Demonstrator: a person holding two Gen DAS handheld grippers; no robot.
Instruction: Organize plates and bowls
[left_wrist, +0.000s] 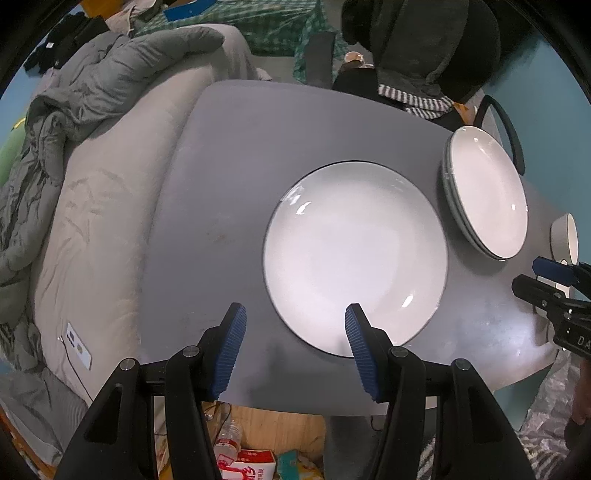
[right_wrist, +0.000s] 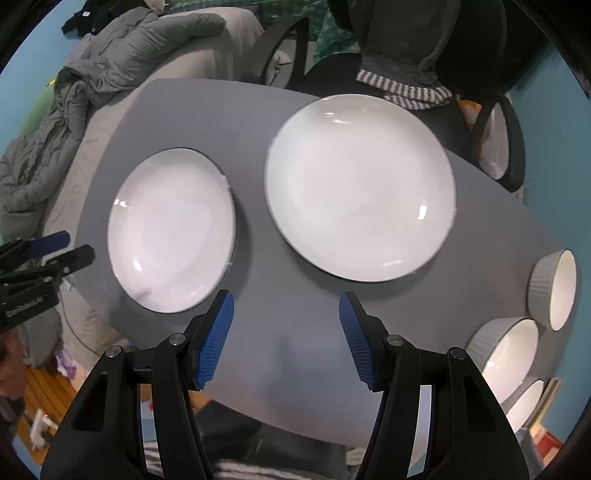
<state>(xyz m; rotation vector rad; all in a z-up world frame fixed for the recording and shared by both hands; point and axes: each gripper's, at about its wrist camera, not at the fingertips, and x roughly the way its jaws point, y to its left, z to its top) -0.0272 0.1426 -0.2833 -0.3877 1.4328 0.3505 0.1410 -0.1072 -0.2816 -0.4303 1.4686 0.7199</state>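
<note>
A single white plate (left_wrist: 354, 254) lies flat on the grey table (left_wrist: 229, 192); it also shows in the right wrist view (right_wrist: 171, 230). A stack of white plates (left_wrist: 487, 192) sits to its right, also in the right wrist view (right_wrist: 360, 184). Three ribbed white bowls (right_wrist: 554, 288) (right_wrist: 506, 358) (right_wrist: 526, 404) stand at the table's right edge. My left gripper (left_wrist: 295, 325) is open and empty, its right finger over the single plate's near rim. My right gripper (right_wrist: 286, 317) is open and empty above bare table, between the two plates' near edges.
A grey sofa with a crumpled quilt (left_wrist: 92, 110) borders the table's left side. A chair with dark clothes (left_wrist: 424, 55) stands behind the table. A box and a bottle (left_wrist: 243, 458) lie on the floor below the near edge.
</note>
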